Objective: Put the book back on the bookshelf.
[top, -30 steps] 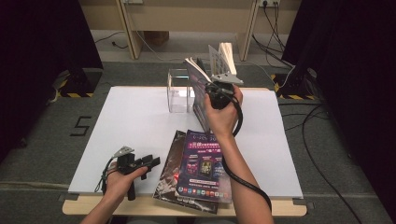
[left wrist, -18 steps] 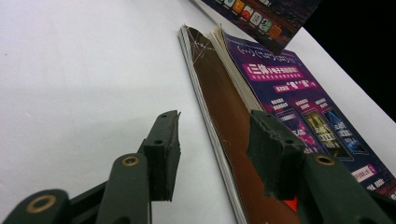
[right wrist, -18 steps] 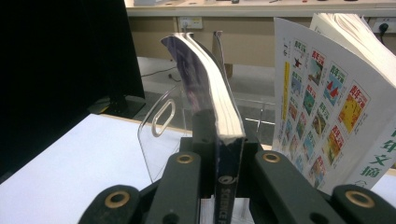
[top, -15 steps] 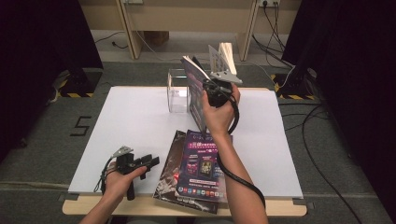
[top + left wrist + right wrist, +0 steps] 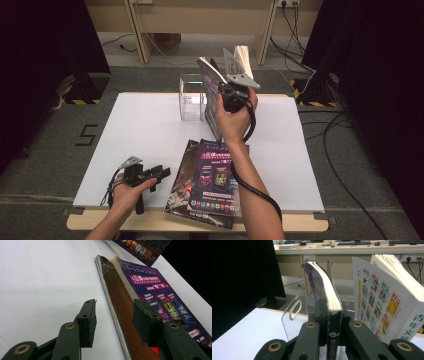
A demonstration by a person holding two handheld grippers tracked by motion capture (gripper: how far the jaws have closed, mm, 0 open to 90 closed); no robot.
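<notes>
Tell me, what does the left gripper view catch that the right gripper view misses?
The left gripper view alone has the purple-covered magazine lying on a brown one, with the left hand-held gripper open beside their edge. The right gripper view alone has the right hand-held gripper shut on an upright magazine, the clear holder and a white-covered magazine. Both share the white table.

Magazines: four in all.
- Two flat on worktop (image 5: 150, 130), overlapped: purple-covered magazine (image 5: 217, 175) on top, brown-covered magazine (image 5: 180, 185) beneath.
- One dark science magazine (image 5: 329, 315) upright, clamped between right tongs (image 5: 227, 87).
- One white magazine with coloured picture grid (image 5: 382, 307) upright just beside it.

Clear acrylic holders: one (image 5: 191, 97), at far side of worktop.

Tongs: two; left tongs (image 5: 157, 175) gaping, nothing between.
</notes>
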